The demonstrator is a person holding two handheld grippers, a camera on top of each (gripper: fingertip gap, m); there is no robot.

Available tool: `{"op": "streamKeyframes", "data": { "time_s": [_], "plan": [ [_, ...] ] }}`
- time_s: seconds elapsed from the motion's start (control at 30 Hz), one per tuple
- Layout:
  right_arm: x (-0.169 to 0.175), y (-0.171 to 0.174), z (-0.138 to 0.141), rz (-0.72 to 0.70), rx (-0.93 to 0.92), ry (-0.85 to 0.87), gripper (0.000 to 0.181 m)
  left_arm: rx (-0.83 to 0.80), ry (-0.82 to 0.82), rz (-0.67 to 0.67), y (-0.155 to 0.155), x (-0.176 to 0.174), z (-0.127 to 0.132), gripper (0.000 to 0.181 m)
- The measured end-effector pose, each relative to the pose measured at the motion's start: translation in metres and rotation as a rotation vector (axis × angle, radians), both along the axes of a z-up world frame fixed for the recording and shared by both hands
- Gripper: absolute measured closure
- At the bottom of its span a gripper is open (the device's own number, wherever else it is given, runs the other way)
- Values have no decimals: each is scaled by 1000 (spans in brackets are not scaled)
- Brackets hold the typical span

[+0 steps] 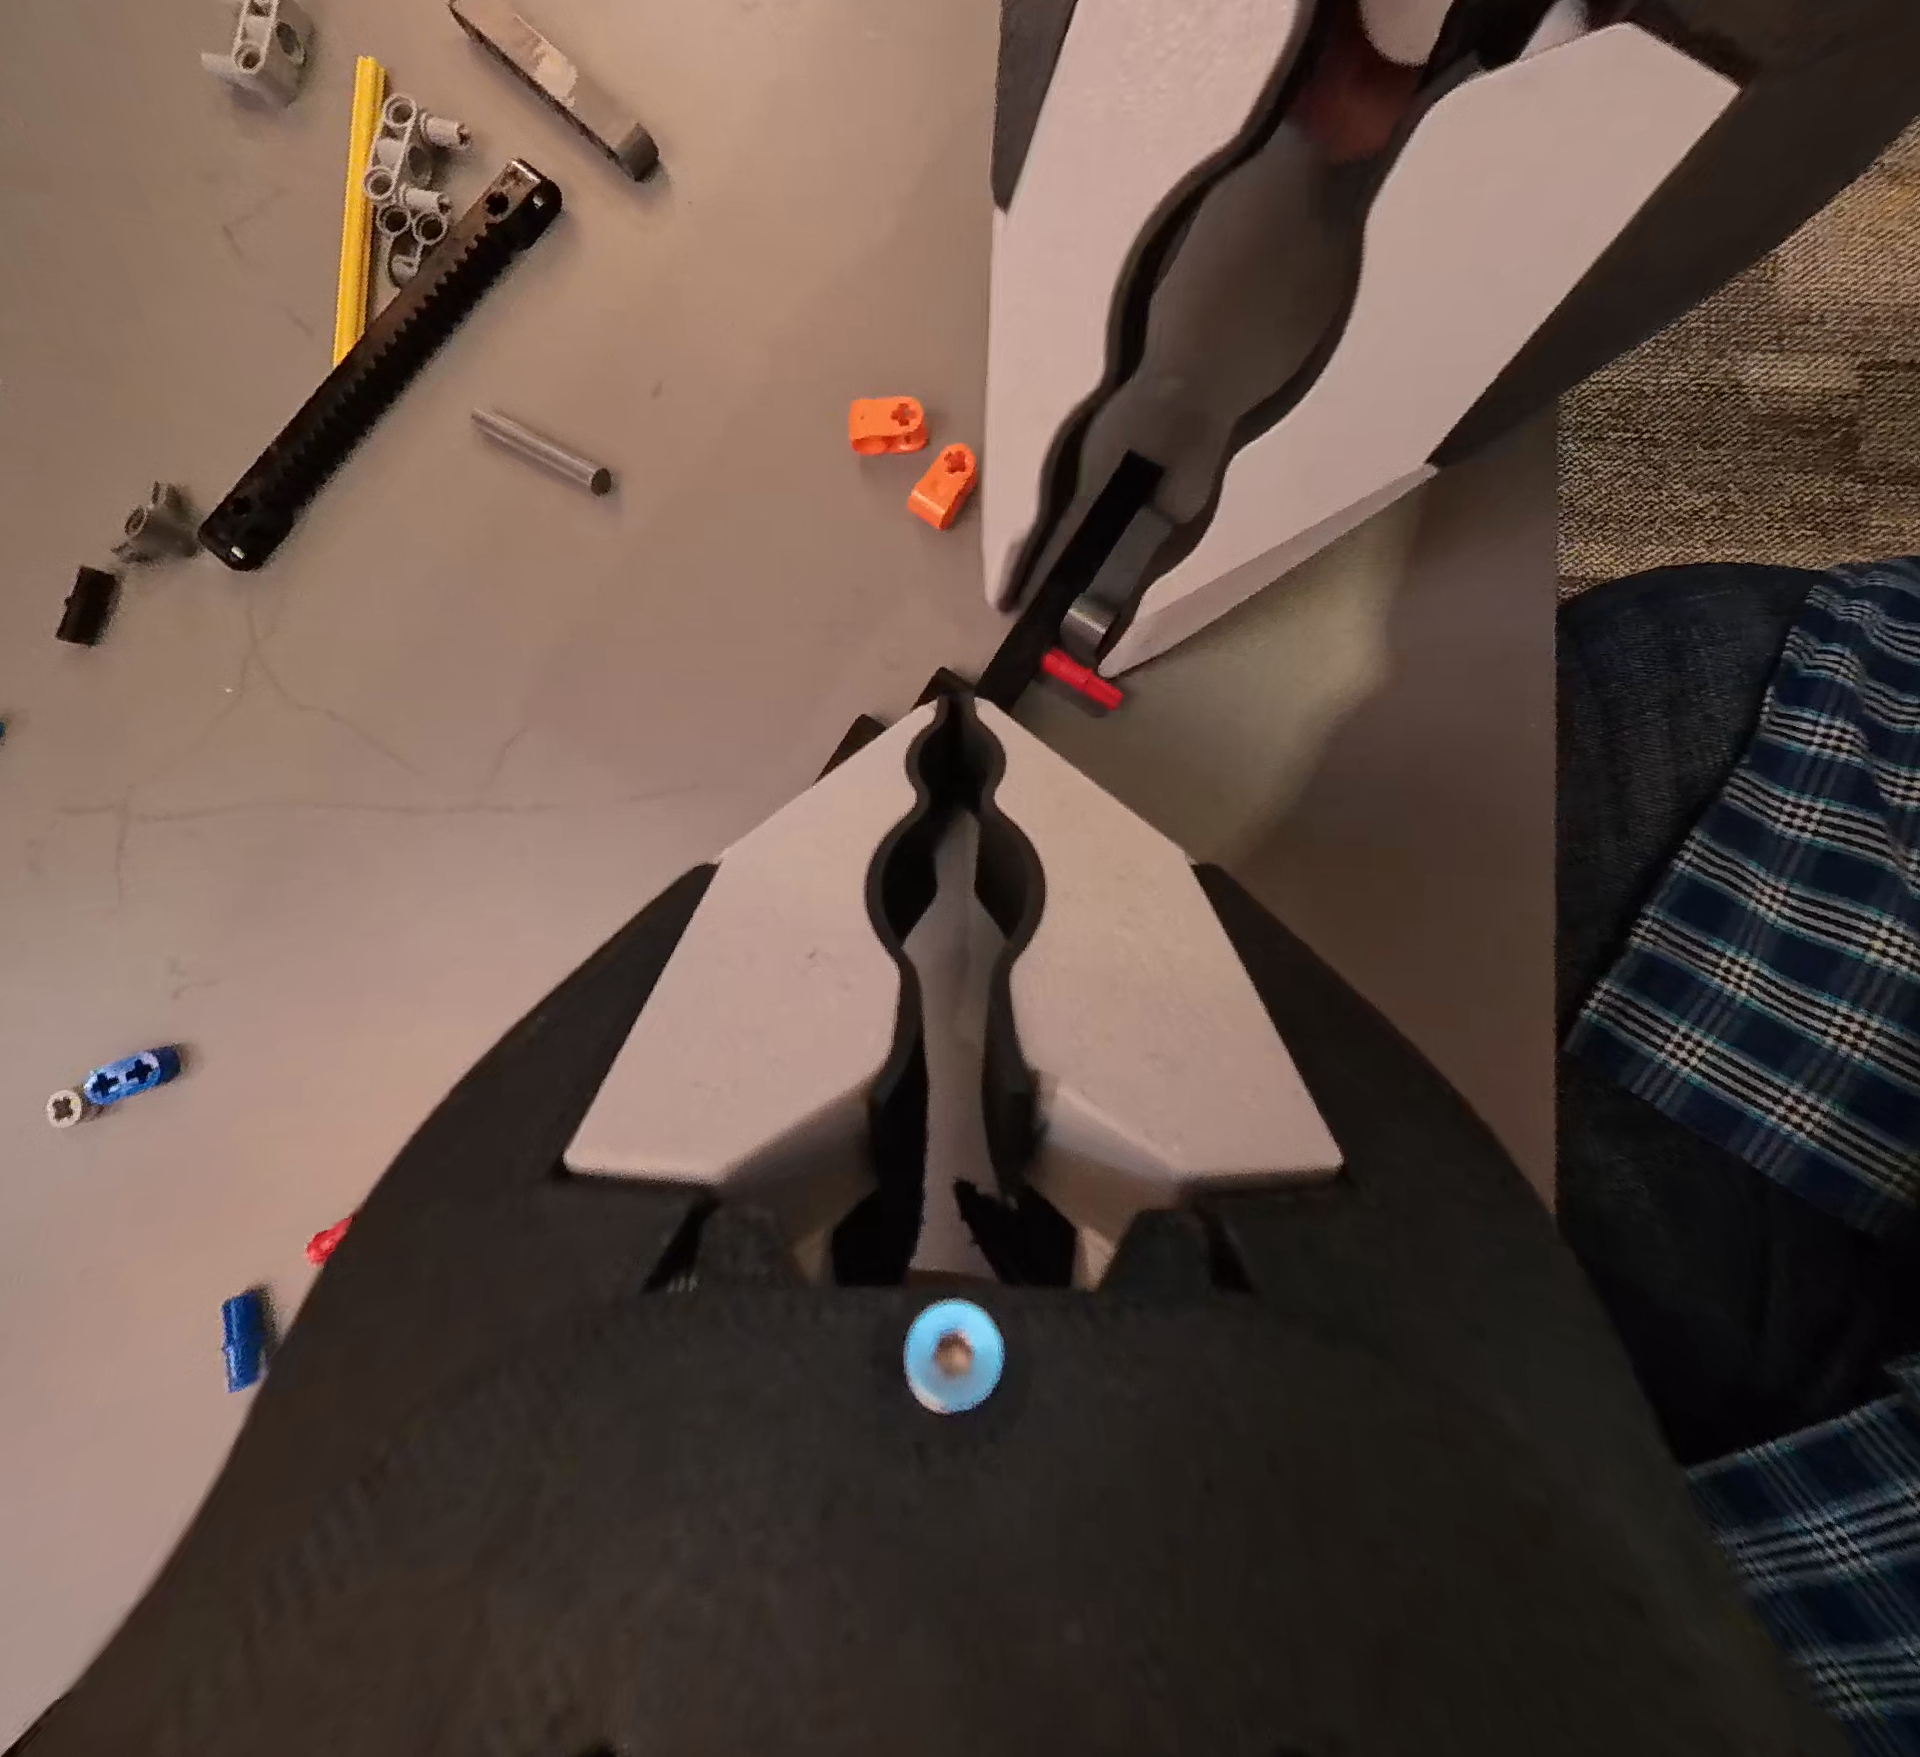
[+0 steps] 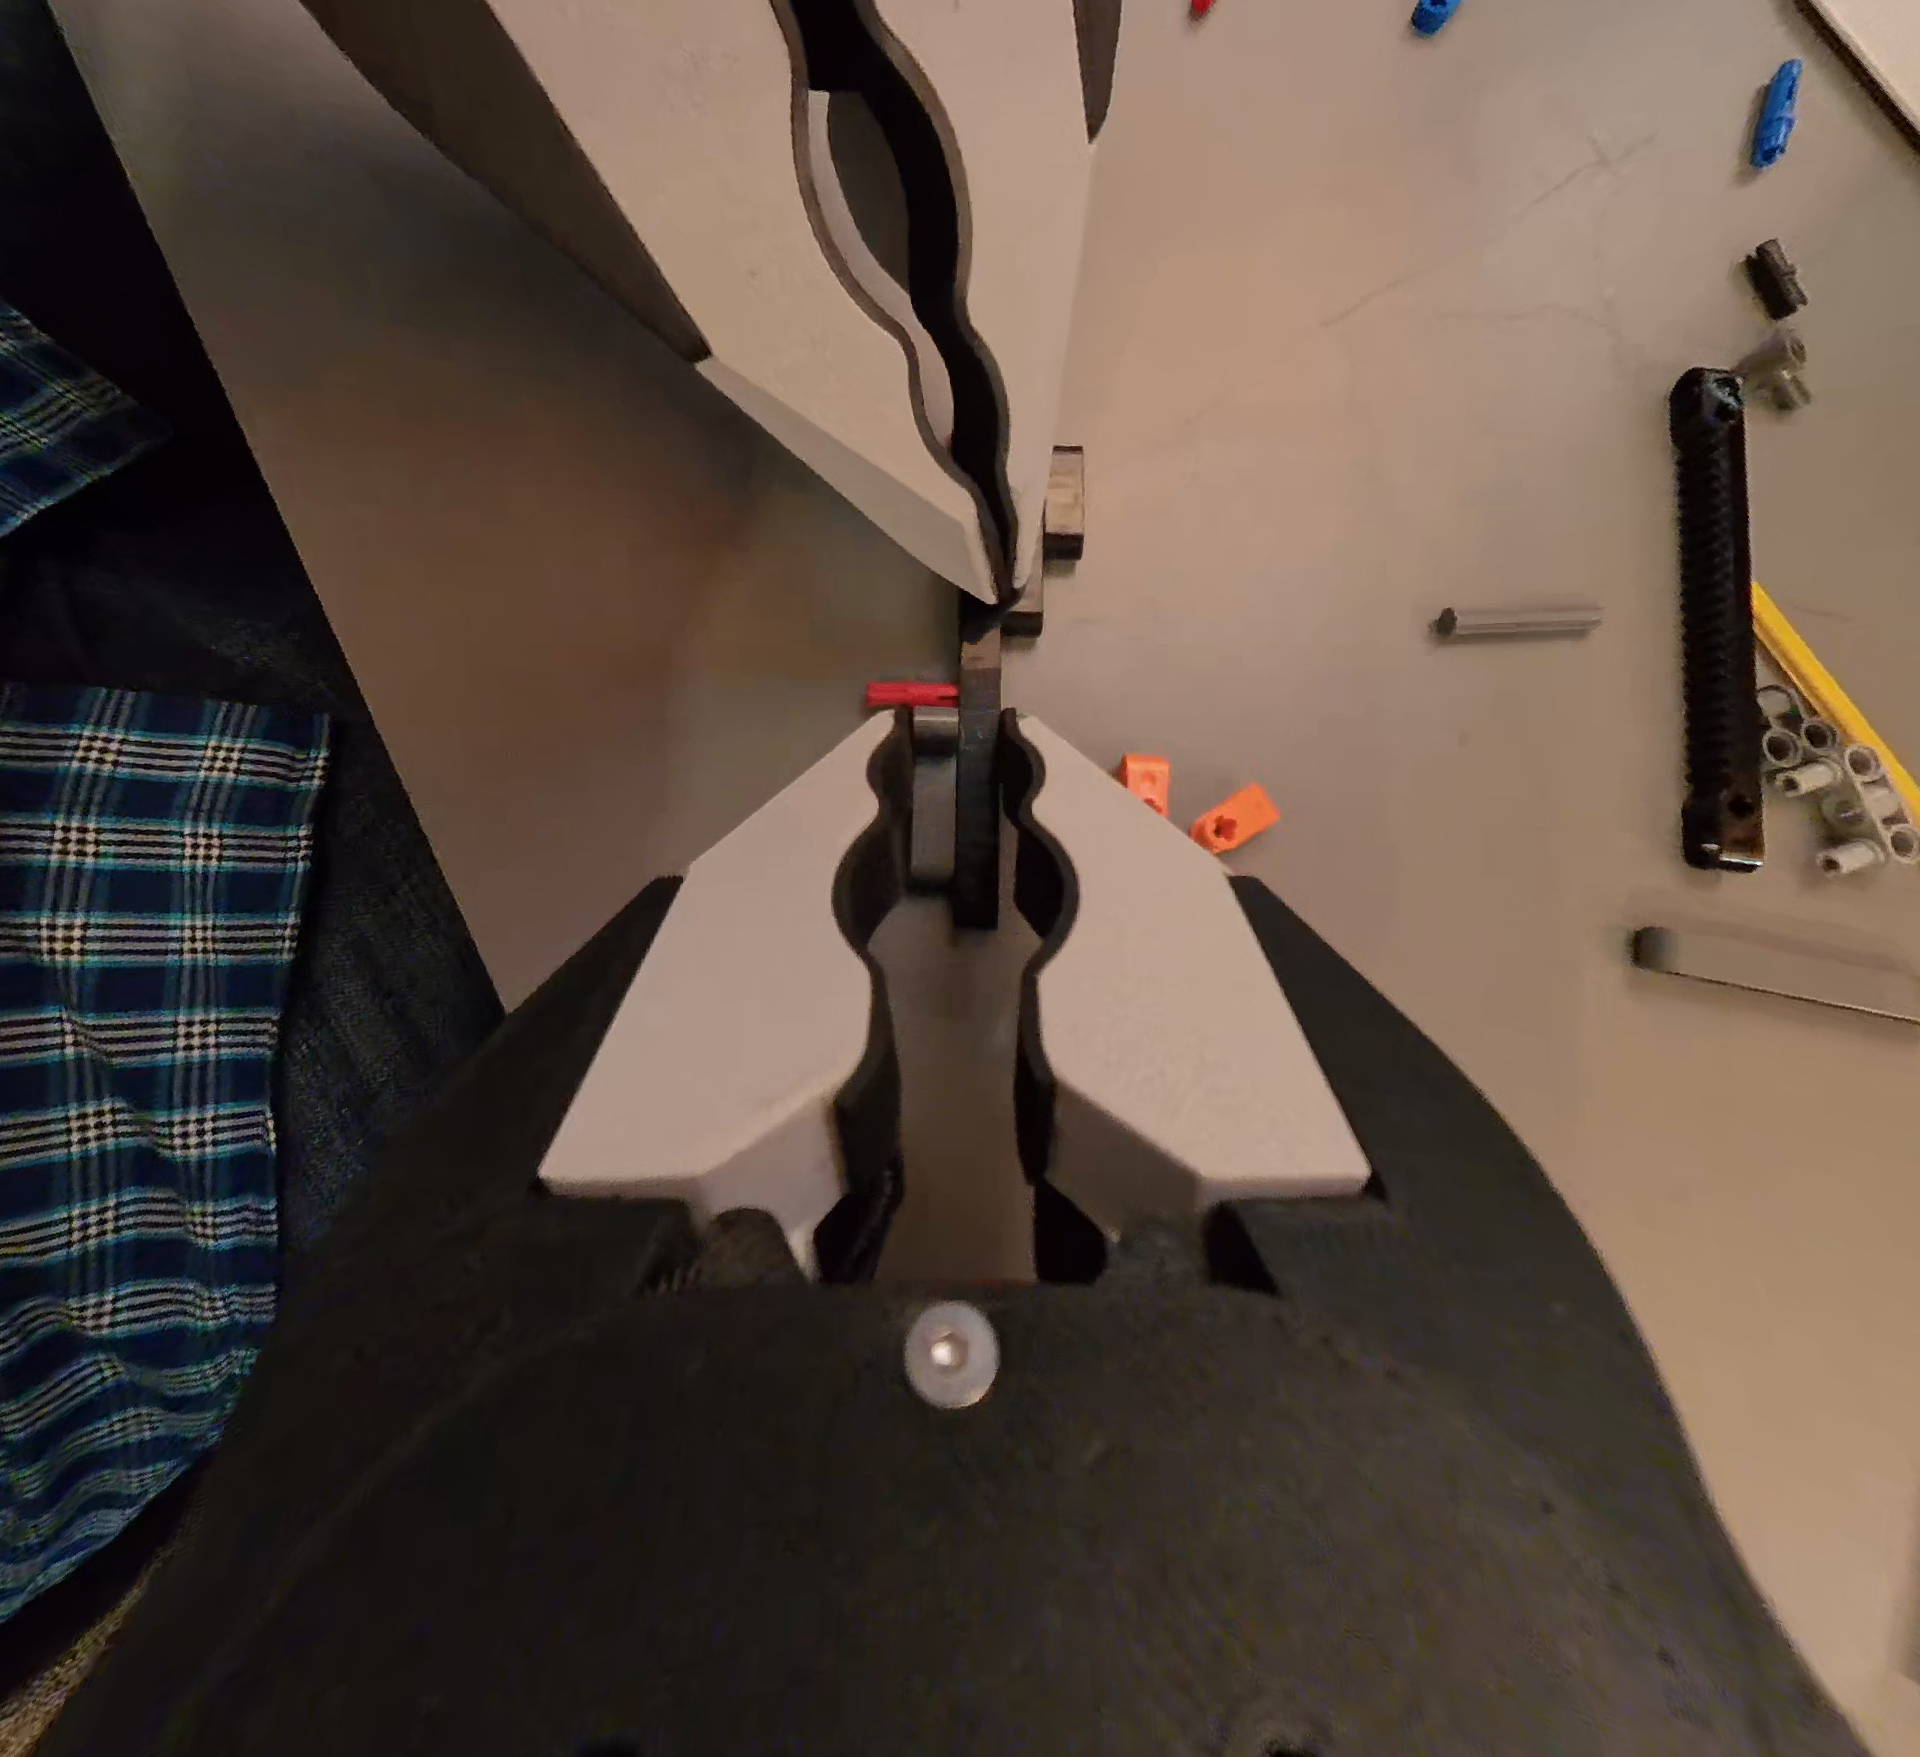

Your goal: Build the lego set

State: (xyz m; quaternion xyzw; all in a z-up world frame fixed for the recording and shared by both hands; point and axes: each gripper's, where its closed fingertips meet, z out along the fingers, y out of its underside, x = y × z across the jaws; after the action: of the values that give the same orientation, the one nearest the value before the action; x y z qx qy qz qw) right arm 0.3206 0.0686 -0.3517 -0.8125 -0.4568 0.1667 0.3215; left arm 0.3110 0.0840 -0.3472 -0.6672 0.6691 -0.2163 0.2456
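Right wrist view: black beam [image 2: 979, 803] between right claw [image 2: 956, 720] fingertips.

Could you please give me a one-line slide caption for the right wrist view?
Right gripper clamps a black beam with grey piece and red pin; left gripper pinches its far end above the table.

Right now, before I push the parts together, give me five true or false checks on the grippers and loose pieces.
1. The right gripper is shut on a black beam. True.
2. The left gripper is wide open. False: it is pinched on the beam's other end.
3. A red pin sticks out beside the beam. True.
4. Two orange connectors lie on the table. True.
5. The black rack is held in a gripper. False: it lies on the table beside a yellow axle.
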Motion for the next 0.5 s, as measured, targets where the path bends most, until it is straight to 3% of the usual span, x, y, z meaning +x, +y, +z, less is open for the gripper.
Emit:
{"op": "streamKeyframes", "data": {
  "time_s": [0.03, 0.13, 0.27, 0.5],
  "plan": [
    [1, 1, 0, -16, -8, 5, 163, -5, -1, 7, 0, 0, 0, 181],
    [-4, -4, 2, -23, -33, 14, 143, 0, -2, 17, 0, 0, 0, 181],
    [-7, -3, 0, -64, -14, -6, 157, -1, 2, 23, 0, 0, 0, 181],
    [-6, -3, 0, -75, 9, 2, 158, -21, -6, 19, -4, 0, 0, 181]
  ]
}}
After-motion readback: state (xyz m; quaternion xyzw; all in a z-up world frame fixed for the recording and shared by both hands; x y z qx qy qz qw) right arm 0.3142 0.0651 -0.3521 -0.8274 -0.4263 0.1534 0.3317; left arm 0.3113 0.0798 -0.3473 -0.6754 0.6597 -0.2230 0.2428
